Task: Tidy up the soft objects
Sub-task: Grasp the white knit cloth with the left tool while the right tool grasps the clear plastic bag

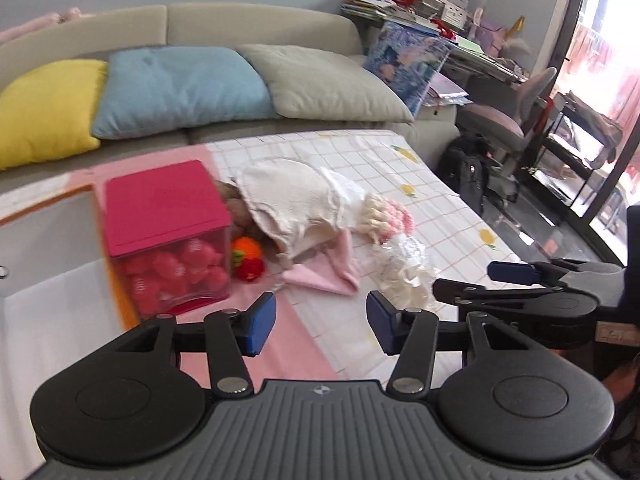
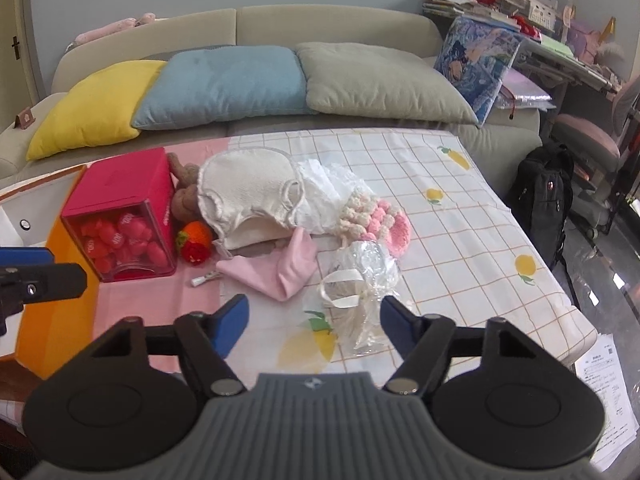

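A heap of soft things lies on the checked cloth (image 2: pixel 460 216): a cream knitted cloth (image 2: pixel 248 196) over a brown plush toy (image 2: pixel 184 196), a knitted orange and red fruit (image 2: pixel 196 242), a folded pink cloth (image 2: pixel 276 268), a pink and cream crochet piece (image 2: pixel 380 220) and a clear bag with a cream ribbon (image 2: pixel 360 280). My right gripper (image 2: pixel 314 326) is open just short of the clear bag, its pads apart from it. My left gripper (image 1: pixel 322 322) is open over the pink strip of cloth, near the cream knitted cloth (image 1: pixel 288 196), holding nothing.
A red box (image 2: pixel 120 208) with a pink lid, full of red sweets, stands left of the heap. An orange-edged white container (image 2: pixel 56 300) is at the far left. Behind are yellow (image 2: pixel 96 108), blue (image 2: pixel 228 84) and grey pillows (image 2: pixel 380 80). A black backpack (image 2: pixel 544 196) is on the floor.
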A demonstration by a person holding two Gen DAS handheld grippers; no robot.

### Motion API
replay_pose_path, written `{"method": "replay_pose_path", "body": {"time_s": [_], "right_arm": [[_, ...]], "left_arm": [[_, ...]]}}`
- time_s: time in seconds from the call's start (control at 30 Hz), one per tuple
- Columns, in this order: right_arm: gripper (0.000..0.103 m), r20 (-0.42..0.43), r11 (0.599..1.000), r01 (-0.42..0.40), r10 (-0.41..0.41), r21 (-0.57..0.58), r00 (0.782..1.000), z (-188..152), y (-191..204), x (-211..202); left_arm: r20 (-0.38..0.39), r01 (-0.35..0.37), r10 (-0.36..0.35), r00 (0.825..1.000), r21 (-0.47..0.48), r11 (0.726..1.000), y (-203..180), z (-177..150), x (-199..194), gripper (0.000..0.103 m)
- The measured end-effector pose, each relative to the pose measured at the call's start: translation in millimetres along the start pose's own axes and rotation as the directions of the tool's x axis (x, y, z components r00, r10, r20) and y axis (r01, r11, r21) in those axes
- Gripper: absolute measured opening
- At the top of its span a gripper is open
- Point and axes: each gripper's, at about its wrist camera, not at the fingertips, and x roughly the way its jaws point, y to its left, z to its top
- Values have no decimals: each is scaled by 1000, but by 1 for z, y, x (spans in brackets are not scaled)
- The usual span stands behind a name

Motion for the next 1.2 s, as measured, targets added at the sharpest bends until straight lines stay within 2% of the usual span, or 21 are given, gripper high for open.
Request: {"method": "replay_pose_path", "body": {"time_s": [0.07, 0.33, 0.57, 0.67, 0.77, 0.87, 0.93, 1.0, 1.1, 1.17, 1.2], "right_arm": [[69, -5, 1000, 21, -22, -5, 1000, 2, -7, 11], [69, -11, 998, 61, -61, 7, 998, 19, -36, 44], [69, -42, 997, 60, -58, 52, 997, 26, -55, 71], [69, -57, 997, 57, -54, 56, 997, 24, -59, 80], [69, -76, 997, 42, -36, 69, 996, 22, -62, 91], [69, -107, 997, 17, -9, 73, 994, 22, -61, 107], [69, -122, 997, 5, 4, 75, 992, 22, -59, 118], [69, -135, 997, 0, 10, 75, 991, 22, -56, 125], [69, -152, 997, -9, 21, 81, 988, 20, -54, 133], [69, -161, 996, -13, 27, 86, 987, 18, -53, 134], [70, -163, 996, -13, 27, 88, 986, 17, -54, 134]], "left_arm": [[-14, 24, -24, 1000, -2, 1000, -4, 5, 16, 63], [-76, 38, -38, 996, 5, 999, -18, 27, 81, 64], [-152, 28, -21, 988, 39, 999, -25, 28, 143, 64], [-116, -12, 20, 993, 73, 997, -27, 28, 150, 64], [-38, -97, 107, 993, 209, 973, -35, 31, 150, 64], [5, -190, 203, 979, 370, 909, -41, 33, 156, 64], [49, -248, 255, 966, 472, 846, -44, 32, 163, 64], [87, -290, 295, 952, 573, 767, -47, 26, 171, 68], [108, -302, 324, 940, 707, 639, -54, 11, 186, 68], [111, -288, 324, 940, 769, 571, -58, 0, 196, 72], [114, -289, 331, 937, 786, 547, -59, -5, 200, 75]]}}
